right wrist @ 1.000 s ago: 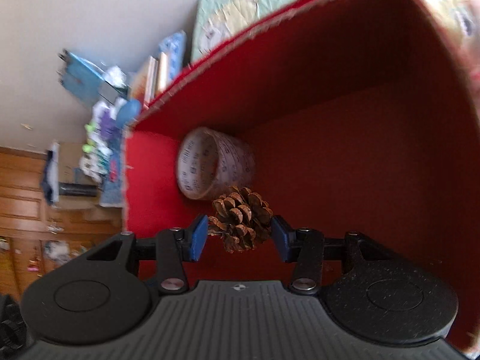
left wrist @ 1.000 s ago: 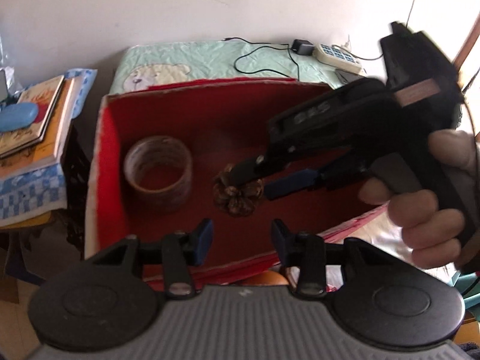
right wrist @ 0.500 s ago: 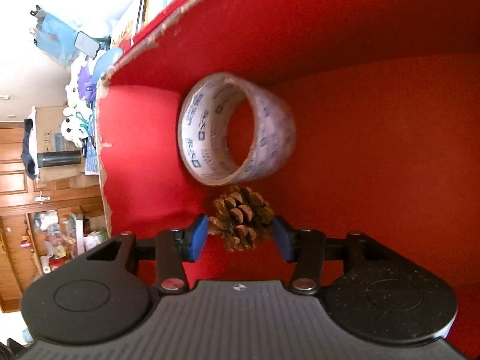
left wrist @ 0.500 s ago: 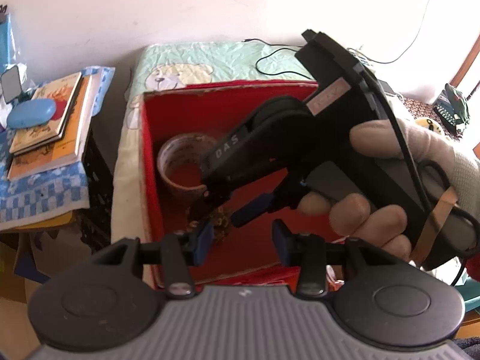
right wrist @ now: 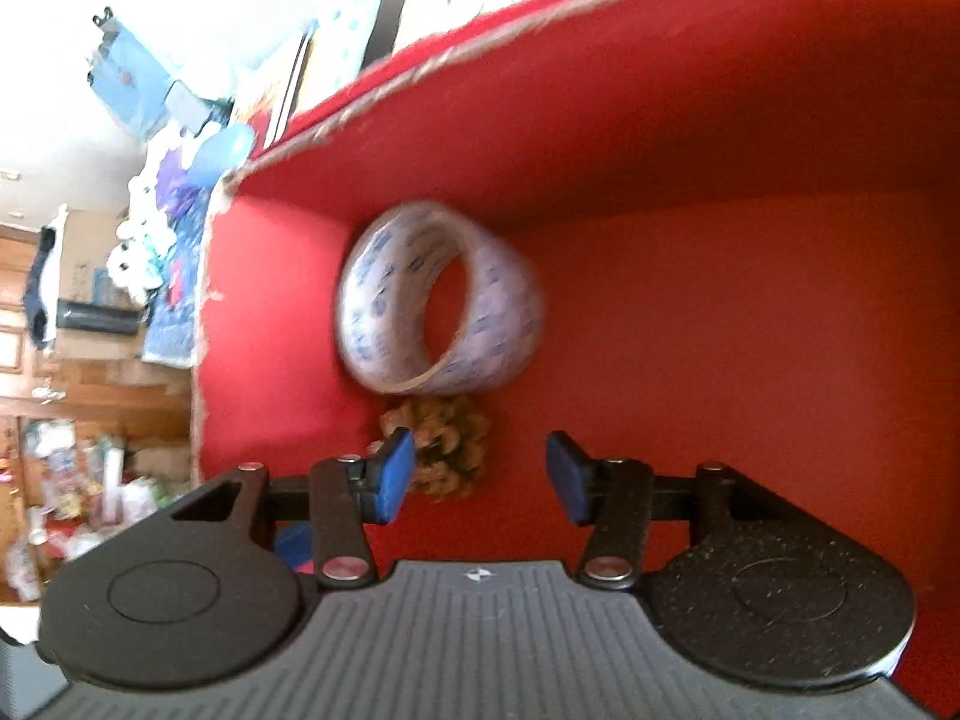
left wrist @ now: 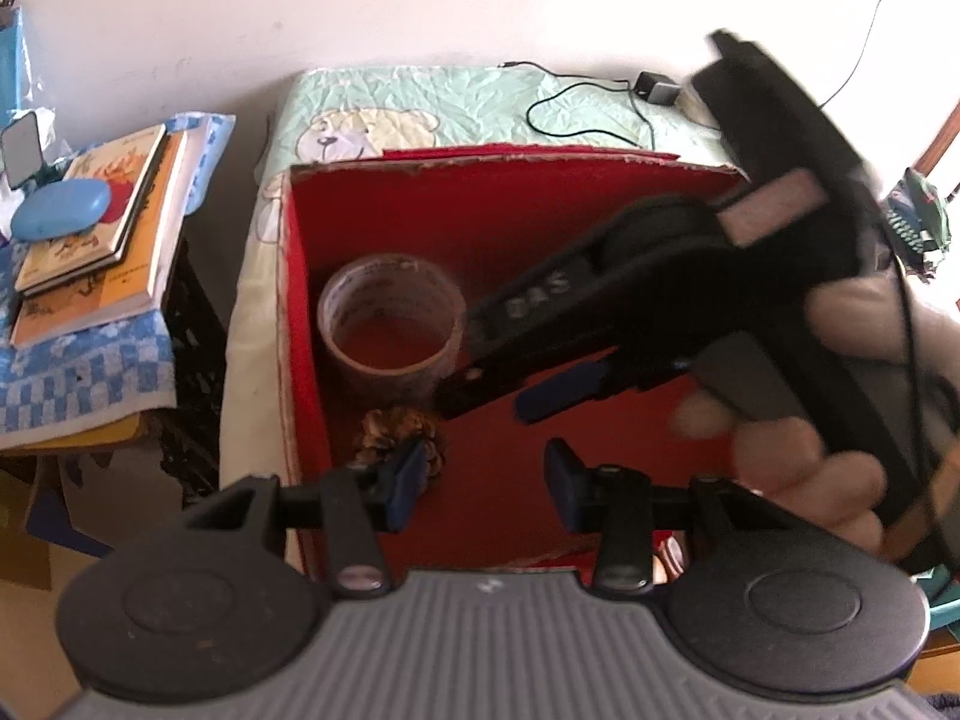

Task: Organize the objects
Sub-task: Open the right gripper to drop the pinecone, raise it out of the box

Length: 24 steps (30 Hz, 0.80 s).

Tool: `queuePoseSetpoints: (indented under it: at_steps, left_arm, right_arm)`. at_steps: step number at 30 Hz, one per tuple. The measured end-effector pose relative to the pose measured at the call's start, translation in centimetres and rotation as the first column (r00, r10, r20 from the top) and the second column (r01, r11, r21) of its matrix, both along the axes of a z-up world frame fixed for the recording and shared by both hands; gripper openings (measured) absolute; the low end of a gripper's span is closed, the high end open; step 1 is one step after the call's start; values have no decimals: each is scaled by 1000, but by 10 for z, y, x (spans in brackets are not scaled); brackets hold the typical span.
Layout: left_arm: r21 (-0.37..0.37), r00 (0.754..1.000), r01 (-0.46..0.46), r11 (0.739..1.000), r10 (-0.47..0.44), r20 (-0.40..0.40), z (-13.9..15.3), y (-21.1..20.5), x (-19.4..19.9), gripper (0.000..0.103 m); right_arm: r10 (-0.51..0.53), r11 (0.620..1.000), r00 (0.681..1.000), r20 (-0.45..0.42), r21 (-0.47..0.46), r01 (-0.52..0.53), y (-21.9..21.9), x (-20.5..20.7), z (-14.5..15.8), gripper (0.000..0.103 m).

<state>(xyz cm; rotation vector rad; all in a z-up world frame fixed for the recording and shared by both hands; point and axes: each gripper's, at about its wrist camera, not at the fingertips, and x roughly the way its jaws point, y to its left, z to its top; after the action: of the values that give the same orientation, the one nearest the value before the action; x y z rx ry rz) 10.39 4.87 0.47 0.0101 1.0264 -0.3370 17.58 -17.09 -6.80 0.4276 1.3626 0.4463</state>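
Grippers were seen nearest in both views. The left gripper (left wrist: 485, 480) was held with its blue pads apart and nothing between them, poised above the near edge of the box (left wrist: 303, 324). The right gripper (right wrist: 480, 474) was likewise spread wide inside the box, its jaws empty; from the left wrist it appeared as a black tool (left wrist: 498, 396) held in a hand (left wrist: 840, 420), blurred.

Just beyond the right gripper's left pad (right wrist: 393, 474) lay the pine cone (right wrist: 450, 450), on the red floor and not gripped. It was found close to the box's left wall and just beside the tape roll (right wrist: 438, 300), possibly touching it; blur made that hard to judge. In the left wrist view the cone (left wrist: 399, 429) sat partly behind that gripper's pad, with the tape (left wrist: 393, 318) further in, on its flat side.

Beyond the box, a green bedspread (left wrist: 420, 108) with a cable (left wrist: 576, 108) was visible, and a stack of books (left wrist: 102, 228) off to the left.

Two items were judged already stowed in the box. No further loose items for sorting could be made out, so what was left could not be told.
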Motion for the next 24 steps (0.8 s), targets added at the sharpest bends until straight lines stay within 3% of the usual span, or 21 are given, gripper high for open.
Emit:
queuePoseSetpoints:
  at_steps: [7, 14, 24]
  left_arm:
    - [96, 999, -42, 994, 41, 5, -1, -21, 4, 46]
    - [152, 996, -73, 986, 65, 55, 9, -44, 0, 46]
    - [204, 991, -114, 972, 97, 94, 17, -73, -14, 46]
  right_arm:
    - [-75, 981, 980, 183, -164, 106, -34, -19, 15, 51]
    - [-164, 961, 948, 273, -174, 216, -71, -38, 30, 52]
    - [-167, 964, 925, 342, -142, 226, -72, -64, 50, 51]
